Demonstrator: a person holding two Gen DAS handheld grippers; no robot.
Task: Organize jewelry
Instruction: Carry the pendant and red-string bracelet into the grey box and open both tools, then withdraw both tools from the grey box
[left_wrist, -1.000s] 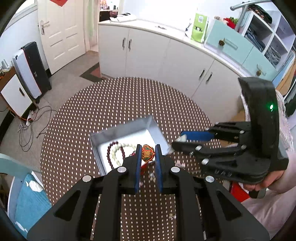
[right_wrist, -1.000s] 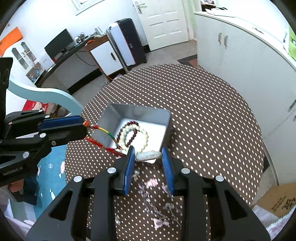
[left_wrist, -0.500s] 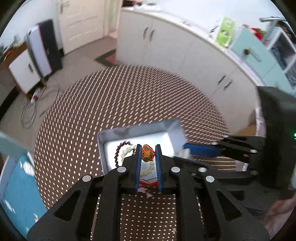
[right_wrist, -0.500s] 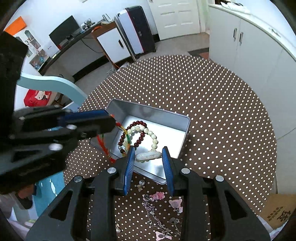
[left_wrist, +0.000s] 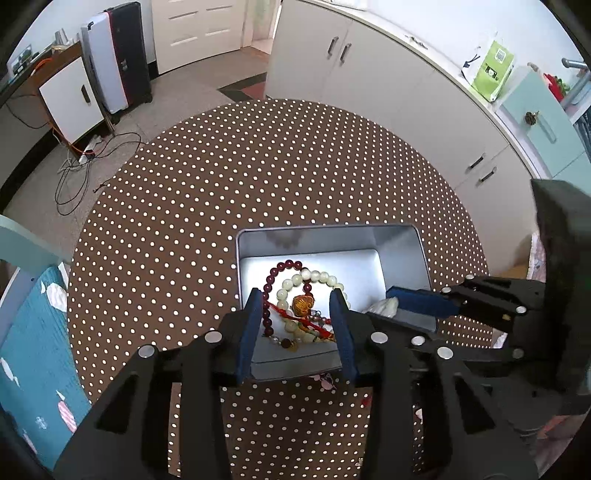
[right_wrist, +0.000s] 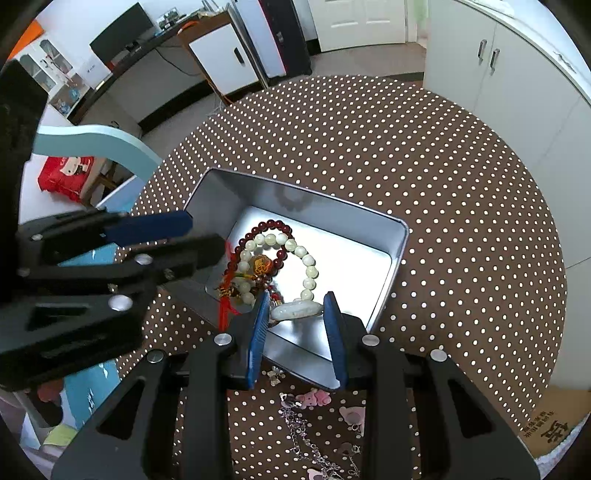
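2 claws held over an open tin of jewellery on a dotted round worktop.

The left claw is seen opening above the rectangular silver metal tin; nothing is pressed by its blue pads, and the red cord bracelet with an orange charm is seen lying loose in the tin beneath them. The right claw is closed on a pale green jade pendant, held over the near end of the tin. Inside the tin, a dark red bead bracelet and a pale green bead bracelet are laid overlapping each other. The tin is set on the brown white-dotted round worktop. Just beside the tin's near edge, a silver chain with pink charms is left on the worktop.
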